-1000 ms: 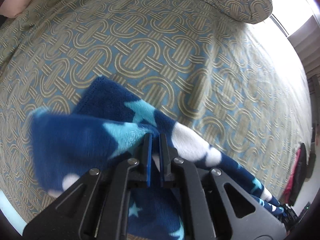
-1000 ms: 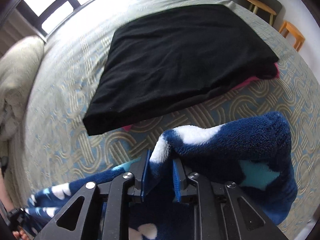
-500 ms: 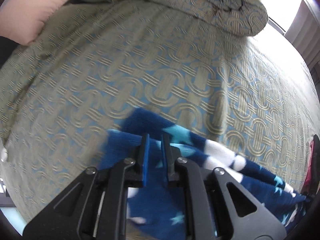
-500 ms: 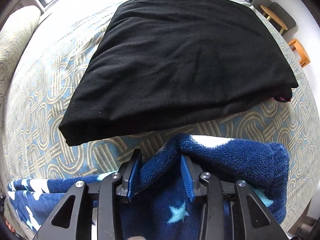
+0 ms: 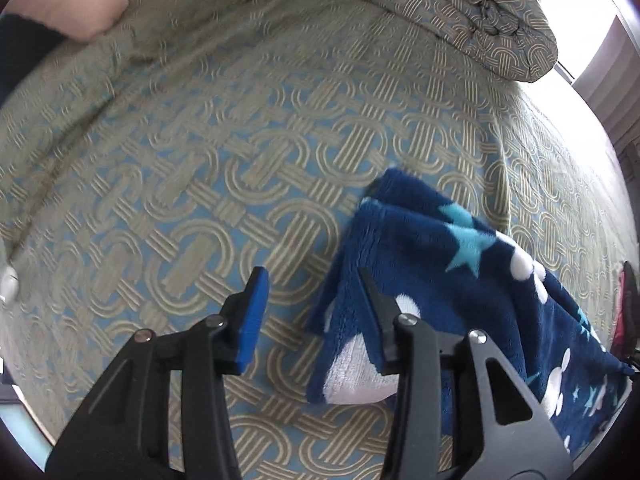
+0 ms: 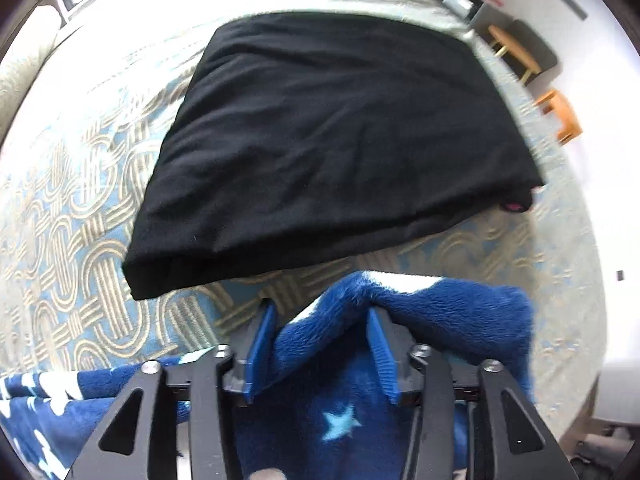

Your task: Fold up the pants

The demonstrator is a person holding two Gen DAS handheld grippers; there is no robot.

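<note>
Two grippers are working over the bed (image 5: 208, 152), and both are letting their jaws spread at this moment. The blue fleece pants (image 5: 460, 264), dotted with pale stars and white blobs, are lying on the patterned bedspread, stretched between the two tools.

The left gripper (image 5: 312, 292) is pointing steeply down at the bed with bare bedspread showing in the gap between its fingers; the folded end of the pants is lying against the outer side of one finger, not between the pads. Beyond it, toward the head of the bed, a bunched-up quilt (image 5: 460, 12) and a pink pillow (image 5: 80, 0) are sitting.

The right gripper (image 6: 320, 332) is opening too, and a hump of the pants (image 6: 420, 312) is still standing up between its blue pads, loose rather than squeezed. Just past that hump, a folded black cloth (image 6: 340, 140) is lying flat on the bed, near the pants but apart from them.
</note>
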